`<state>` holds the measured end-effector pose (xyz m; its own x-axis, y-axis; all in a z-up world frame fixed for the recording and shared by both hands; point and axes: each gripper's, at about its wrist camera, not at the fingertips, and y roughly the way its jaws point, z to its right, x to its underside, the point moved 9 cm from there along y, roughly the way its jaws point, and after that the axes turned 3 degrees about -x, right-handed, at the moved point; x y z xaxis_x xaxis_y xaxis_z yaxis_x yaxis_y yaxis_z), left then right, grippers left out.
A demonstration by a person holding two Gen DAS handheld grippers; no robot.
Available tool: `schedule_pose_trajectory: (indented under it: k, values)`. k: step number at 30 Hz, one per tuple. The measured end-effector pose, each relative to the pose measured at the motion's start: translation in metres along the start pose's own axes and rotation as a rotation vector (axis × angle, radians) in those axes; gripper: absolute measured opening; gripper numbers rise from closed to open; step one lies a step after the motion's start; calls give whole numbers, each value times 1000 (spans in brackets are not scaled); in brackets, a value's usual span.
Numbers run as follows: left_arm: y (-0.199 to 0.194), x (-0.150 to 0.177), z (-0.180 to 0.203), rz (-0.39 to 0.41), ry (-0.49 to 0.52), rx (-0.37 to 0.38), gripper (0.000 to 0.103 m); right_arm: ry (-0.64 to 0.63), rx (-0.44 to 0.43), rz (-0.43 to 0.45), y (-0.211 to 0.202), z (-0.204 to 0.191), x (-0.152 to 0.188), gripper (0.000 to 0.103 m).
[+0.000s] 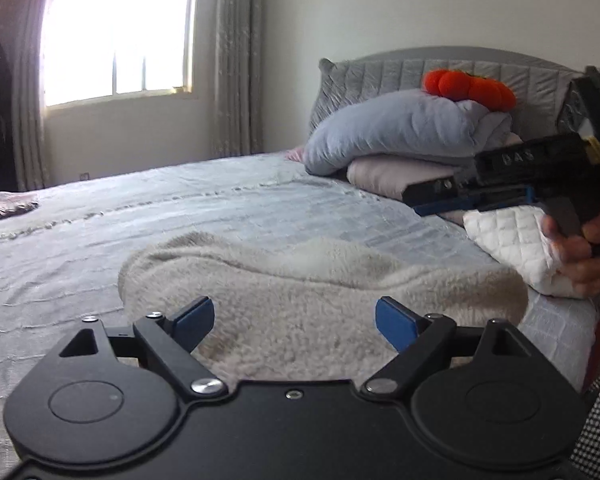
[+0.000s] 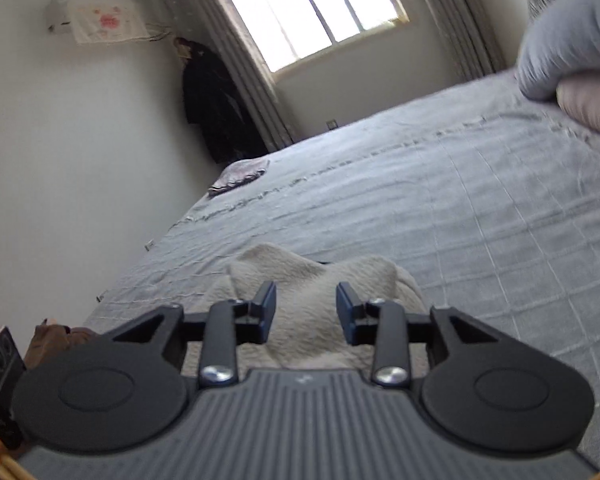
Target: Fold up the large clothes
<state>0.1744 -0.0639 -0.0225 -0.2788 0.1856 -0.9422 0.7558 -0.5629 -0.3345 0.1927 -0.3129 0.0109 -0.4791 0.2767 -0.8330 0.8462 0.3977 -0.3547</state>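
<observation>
The cream fleece garment (image 1: 324, 292) lies bunched in a thick fold on the grey bedspread (image 1: 100, 248), toward the near edge of the bed, well short of the pillow stack (image 1: 400, 136) at the headboard. The left gripper (image 1: 294, 322) hovers right over the fleece, jaws spread wide, nothing between the blue pads. The right gripper (image 2: 306, 310) hangs over the same fleece, jaws partly apart, pads clear of the cloth, so it's let go. A hand (image 1: 580, 252) grips that tool's handle, beside a white quilted pillow (image 1: 516, 244). An orange plush (image 1: 470, 88) sits atop the pillow stack.
</observation>
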Motion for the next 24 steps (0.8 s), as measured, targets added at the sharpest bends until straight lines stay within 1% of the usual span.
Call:
schedule_pose_trajectory:
  k: [1, 3, 5, 6, 7, 8, 10, 12, 14, 17, 18, 19, 20, 22, 24]
  values:
    - [-1, -3, -5, 12, -24, -14, 88, -39, 5, -1, 3, -14, 0, 33]
    - [3, 4, -14, -11, -80, -13, 88, -94, 19, -17, 12, -29, 13, 33]
    - [11, 23, -16, -66, -89, -17, 87, -137, 70, -42, 24, -28, 32, 33]
    - [13, 36, -15, -73, -72, -22, 88, -147, 106, -67, 32, -22, 46, 31]
    - [11, 44, -14, -49, -56, -24, 89, -153, 145, -91, 40, -13, 59, 29]
    - [11, 51, -12, -43, -58, -17, 89, -165, 171, -111, 46, -5, 73, 29]
    - [10, 61, -10, -16, -67, -21, 89, -172, 166, -92, 48, 5, 96, 29]
    - [9, 60, -8, 4, -75, -40, 89, -153, 176, -66, 47, 7, 103, 29]
    - [7, 55, -10, 7, -96, -60, 90, -171, 193, -73, 47, 2, 99, 29]
    - [-4, 46, -15, -7, -140, -99, 91, -148, 165, -82, 35, -8, 90, 34]
    - [-9, 44, -18, -20, -161, -116, 95, -143, 152, -79, 28, -12, 86, 47]
    - [-15, 43, -21, -27, -183, -132, 97, -139, 137, -67, 20, -16, 83, 57]
    - [-20, 41, -25, -29, -203, -147, 97, -141, 130, -50, 14, -18, 80, 59]
    - [-30, 40, -31, -37, -244, -174, 97, -160, 134, -37, 2, -22, 79, 60]
    - [-36, 44, -35, -62, -284, -178, 97, -163, 145, -35, -5, -24, 82, 60]
